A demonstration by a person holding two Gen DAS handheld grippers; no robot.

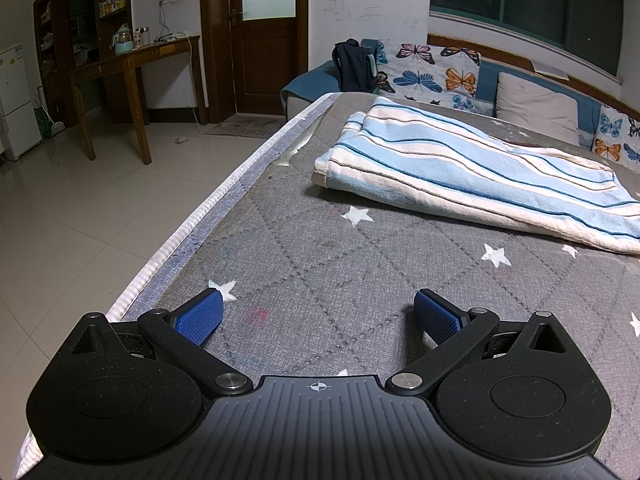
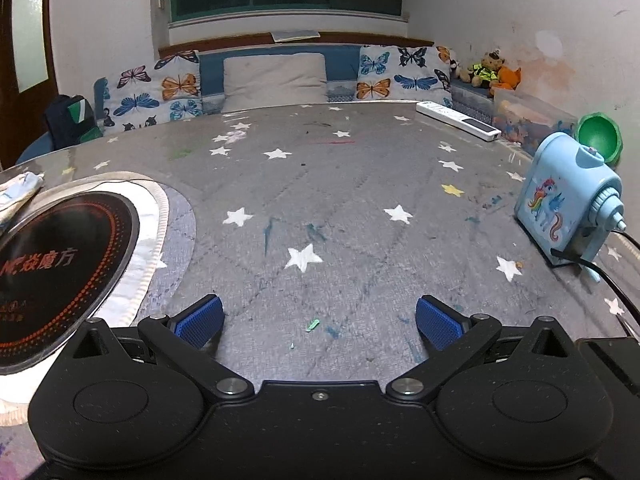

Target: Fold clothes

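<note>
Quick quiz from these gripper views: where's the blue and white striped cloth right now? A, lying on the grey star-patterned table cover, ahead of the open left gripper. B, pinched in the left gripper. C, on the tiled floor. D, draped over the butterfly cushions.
A: the blue and white striped cloth lies on the grey star-patterned table cover, well ahead of the left gripper, whose jaws are spread with nothing between them.

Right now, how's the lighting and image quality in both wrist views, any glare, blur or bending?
Left wrist view: indoor light, dark window, the striped towel sharp with a soft shadow beneath its near edge, and the table edge bowed by the fisheye. Right wrist view: glare on the far tabletop and the black round cooktop; corners vignetted, no motion blur.
</note>
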